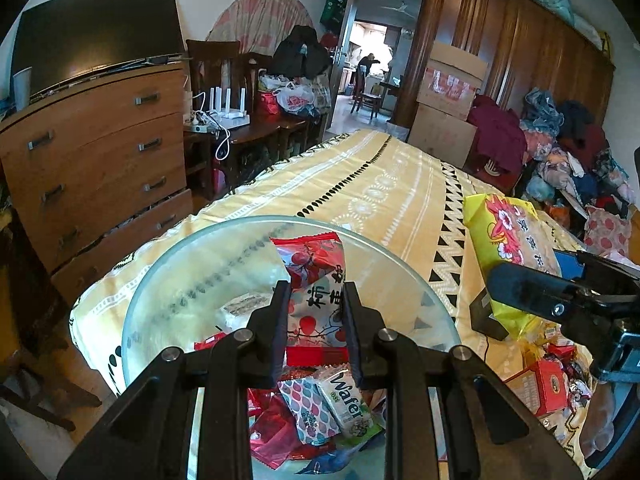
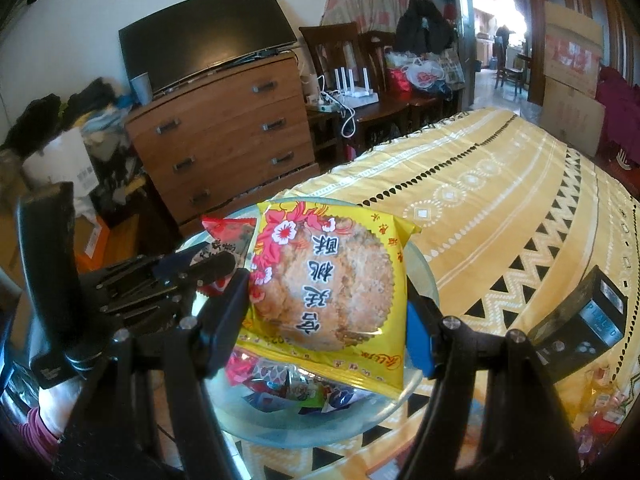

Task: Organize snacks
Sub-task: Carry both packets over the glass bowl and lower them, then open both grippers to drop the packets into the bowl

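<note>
Left gripper (image 1: 316, 316) is clamped on a red-and-white cherry-printed snack packet (image 1: 316, 280), held upright over the clear glass bowl (image 1: 160, 292); right gripper (image 2: 328, 300) is clamped on a yellow plastic packet holding a round walnut cookie (image 2: 326, 280), which hangs above the same bowl's near side. Beneath both packets the bowl already holds a heap of small wrapped sweets, among them a white wafer packet (image 1: 348, 404) and a blue-and-pink drop-patterned packet (image 1: 306, 410); a red cardboard box (image 1: 540, 386) and loose wrappers lie on the cloth just beside the bowl, with a black electronic device (image 2: 588, 320) near them. Beyond stretches the yellow patterned tablecloth (image 1: 380, 184); further back stands a wooden chest of drawers (image 1: 100, 152).

The step in hand looks like dropping both packets into the bowl. To do it well, bring each one low over the heap before opening the fingers; release one at a time so the grippers do not knock together; let the large cookie packet lie flat, lest it slide over the rim.
</note>
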`<state>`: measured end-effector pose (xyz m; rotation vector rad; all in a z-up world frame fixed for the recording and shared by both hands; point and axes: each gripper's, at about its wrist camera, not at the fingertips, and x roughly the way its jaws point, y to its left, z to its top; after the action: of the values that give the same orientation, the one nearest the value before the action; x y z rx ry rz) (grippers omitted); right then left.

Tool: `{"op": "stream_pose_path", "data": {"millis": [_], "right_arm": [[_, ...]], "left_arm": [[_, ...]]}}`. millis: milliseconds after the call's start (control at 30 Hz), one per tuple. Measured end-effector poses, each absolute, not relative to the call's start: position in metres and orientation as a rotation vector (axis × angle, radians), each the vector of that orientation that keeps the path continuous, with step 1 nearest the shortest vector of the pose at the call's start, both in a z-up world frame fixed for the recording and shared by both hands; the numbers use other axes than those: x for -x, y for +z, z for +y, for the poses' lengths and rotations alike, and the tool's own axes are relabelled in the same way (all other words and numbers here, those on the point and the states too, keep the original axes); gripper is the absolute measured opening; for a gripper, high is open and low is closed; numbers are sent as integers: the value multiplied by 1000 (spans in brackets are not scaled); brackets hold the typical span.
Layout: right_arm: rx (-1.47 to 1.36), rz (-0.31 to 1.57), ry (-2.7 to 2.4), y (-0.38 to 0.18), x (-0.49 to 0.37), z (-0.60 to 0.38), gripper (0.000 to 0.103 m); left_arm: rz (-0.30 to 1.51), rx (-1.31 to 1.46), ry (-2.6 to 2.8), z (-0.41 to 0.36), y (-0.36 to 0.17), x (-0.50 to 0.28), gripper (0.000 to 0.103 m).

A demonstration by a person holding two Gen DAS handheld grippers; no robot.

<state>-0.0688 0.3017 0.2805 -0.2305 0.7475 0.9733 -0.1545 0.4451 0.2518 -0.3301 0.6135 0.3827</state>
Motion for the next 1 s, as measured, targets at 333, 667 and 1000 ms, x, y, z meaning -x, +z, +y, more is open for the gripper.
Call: {"op": "stream_pose_path", "data": {"millis": [333,667,1000], "right_arm": [[248,778,977,270,70,315,70],[277,792,989,262,71,326,70],[266,763,997,268,78,322,72]], "left_arm": [[638,347,403,452,242,154,26],[654,361,435,460,234,158,26],[652,349,475,458,237,159,65]]}}
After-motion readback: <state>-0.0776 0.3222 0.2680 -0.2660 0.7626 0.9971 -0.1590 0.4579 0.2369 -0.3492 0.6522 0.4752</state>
